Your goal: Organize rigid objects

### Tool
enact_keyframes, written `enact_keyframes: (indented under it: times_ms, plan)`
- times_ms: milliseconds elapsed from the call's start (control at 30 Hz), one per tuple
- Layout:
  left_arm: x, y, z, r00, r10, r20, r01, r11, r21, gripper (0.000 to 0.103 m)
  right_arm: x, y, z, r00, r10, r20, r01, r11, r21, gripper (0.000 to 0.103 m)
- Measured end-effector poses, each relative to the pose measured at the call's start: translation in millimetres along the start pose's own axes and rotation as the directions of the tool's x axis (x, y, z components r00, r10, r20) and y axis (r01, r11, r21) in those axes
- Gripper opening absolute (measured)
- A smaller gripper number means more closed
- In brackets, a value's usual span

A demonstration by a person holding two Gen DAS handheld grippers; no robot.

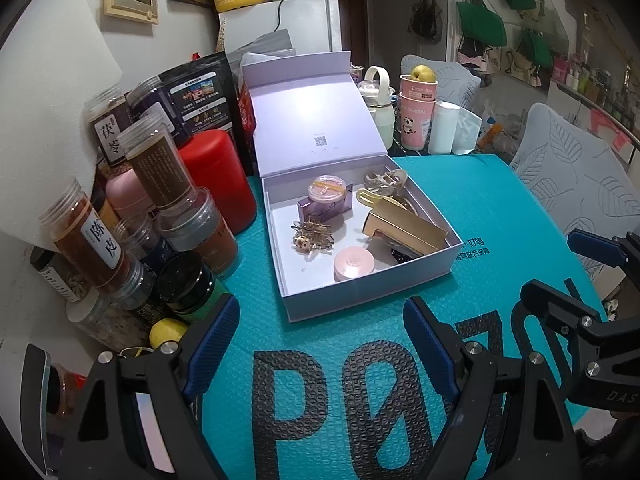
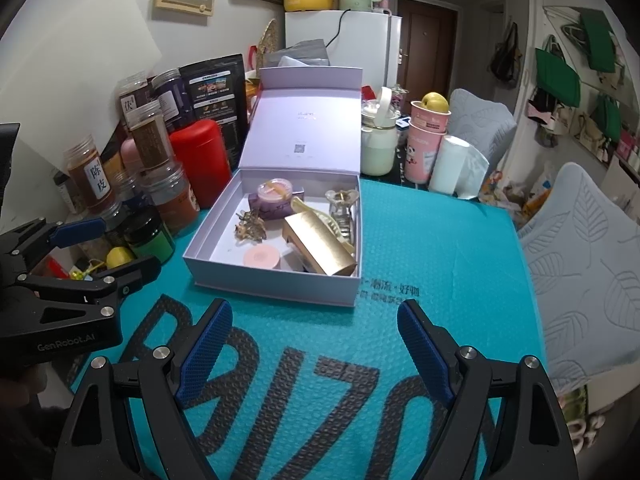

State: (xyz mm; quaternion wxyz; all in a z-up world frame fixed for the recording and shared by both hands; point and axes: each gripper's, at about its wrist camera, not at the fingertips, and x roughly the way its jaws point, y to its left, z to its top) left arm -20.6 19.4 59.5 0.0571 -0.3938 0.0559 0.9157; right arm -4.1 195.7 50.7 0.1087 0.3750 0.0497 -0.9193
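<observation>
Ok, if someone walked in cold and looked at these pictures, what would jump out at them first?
Probably the open lilac gift box in the middle of the bright teal mat, its lid standing up behind and small trinkets inside, a gold carton among them. Next, the red canister amid crowded spice jars to the box's left. Both the left gripper and right gripper hang open and empty in front of the box.
</observation>
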Motion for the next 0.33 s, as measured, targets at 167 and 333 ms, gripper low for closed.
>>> enact_keyframes:
  times_ms: [167, 333]
  plan:
    - [3.7, -4.6, 0.4, 1.000, -0.008, -0.009, 0.008, 1.000, 0.010, 0.084, 2.9, -4.9, -1.6, 1.000, 0.000, -0.008, 0.000, 1.000, 0.014, 0.086]
    - [7.7, -8.9, -1.8, 1.000, -0.008, -0.012, 0.008, 1.000, 0.028, 0.084, 4.8, -11.0, -4.2, 1.000, -0.011, -0.015, 0.011, 0.999, 0.030, 0.086]
